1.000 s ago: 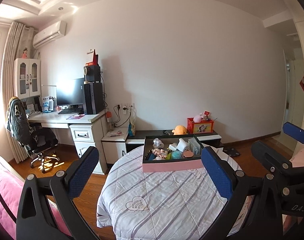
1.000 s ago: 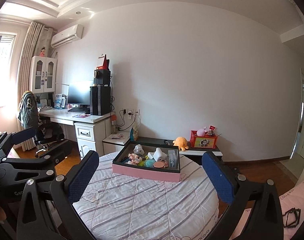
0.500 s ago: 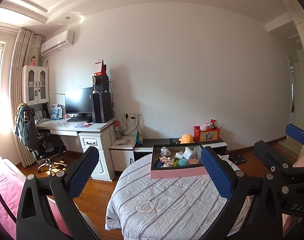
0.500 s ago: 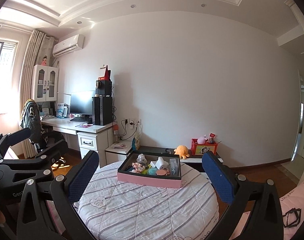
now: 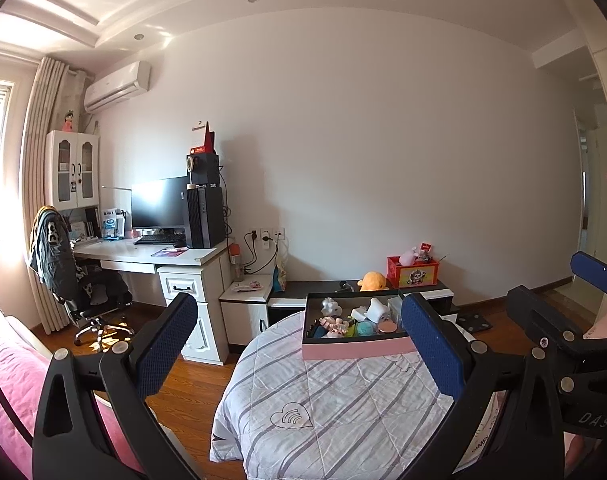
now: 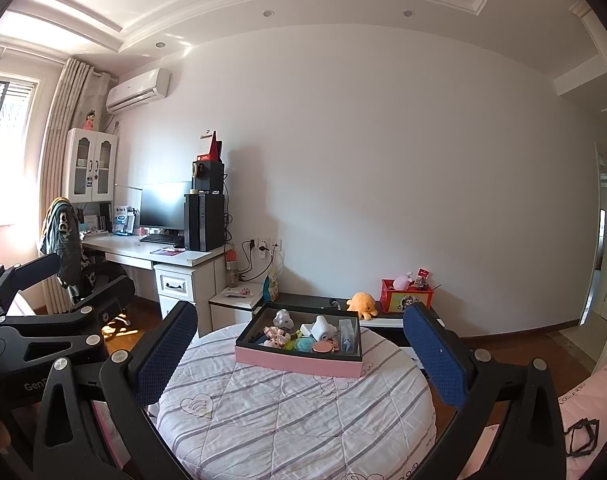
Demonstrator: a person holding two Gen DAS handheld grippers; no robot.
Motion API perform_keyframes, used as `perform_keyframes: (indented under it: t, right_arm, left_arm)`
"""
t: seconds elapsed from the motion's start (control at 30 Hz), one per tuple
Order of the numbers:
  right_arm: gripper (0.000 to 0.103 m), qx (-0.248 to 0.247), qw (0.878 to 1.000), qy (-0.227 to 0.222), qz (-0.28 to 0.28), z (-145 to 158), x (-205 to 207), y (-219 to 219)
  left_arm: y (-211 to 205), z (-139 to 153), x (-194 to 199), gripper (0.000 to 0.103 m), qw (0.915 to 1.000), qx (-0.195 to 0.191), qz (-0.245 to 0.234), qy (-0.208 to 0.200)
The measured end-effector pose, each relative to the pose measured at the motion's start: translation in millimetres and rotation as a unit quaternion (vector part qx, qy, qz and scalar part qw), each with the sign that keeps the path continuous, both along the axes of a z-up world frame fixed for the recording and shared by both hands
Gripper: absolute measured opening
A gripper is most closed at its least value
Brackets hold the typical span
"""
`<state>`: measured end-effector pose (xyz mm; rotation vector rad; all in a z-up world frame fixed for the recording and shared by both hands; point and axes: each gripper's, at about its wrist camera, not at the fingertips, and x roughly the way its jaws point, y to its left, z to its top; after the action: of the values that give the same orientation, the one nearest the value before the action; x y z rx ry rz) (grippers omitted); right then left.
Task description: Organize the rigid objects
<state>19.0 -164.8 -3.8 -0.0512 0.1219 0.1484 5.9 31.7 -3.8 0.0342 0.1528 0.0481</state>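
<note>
Two tongs are in your hands, and both are spread wide with nothing in them. Your left tongs (image 5: pixel 299 350) and right tongs (image 6: pixel 299 354) hang above the round counter (image 6: pixel 287 420). On its far side sits the pink box (image 6: pixel 299 362), full of little toys (image 6: pixel 281 334).

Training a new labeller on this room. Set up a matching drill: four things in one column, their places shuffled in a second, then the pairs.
Things:
1. pink box
2. monitor
3. orange plush
4. doll

Places:
A. on top of the white cabinet
B. on the round quilted table
C. on the low black shelf by the wall
D. on the white desk

Pairs: 1-B, 2-D, 3-C, 4-A
</note>
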Motion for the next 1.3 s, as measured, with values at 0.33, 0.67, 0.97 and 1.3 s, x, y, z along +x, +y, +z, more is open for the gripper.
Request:
perform_keyframes:
  t: [0.33,0.67,0.97,1.3]
  right_arm:
    - [0.103,-0.001,1.0,0.0,-0.004,1.6,-3.2,-0.5]
    - [0.103,-0.002,1.0,0.0,-0.002,3.8,-3.3,-1.6]
    - [0.103,-0.002,1.0,0.0,-0.002,2.6,-3.3,-1.8]
    - [0.103,-0.001,1.0,0.001,-0.002,2.1,-3.2,-1.7]
  left_arm:
    - [-1.7,-0.3,-0.7,0.103,0.9999,-0.002,-0.009,-0.008]
    - [-3.4,-1.2,-1.6,0.103,0.9999,0.003,-0.007,-0.011]
    - [-4.5,-1.4,-1.0,0.103,0.9999,0.002,-0.008,-0.011]
    - [-4.2,-0.9,-1.1,0.103,0.9999,0.002,-0.008,-0.011]
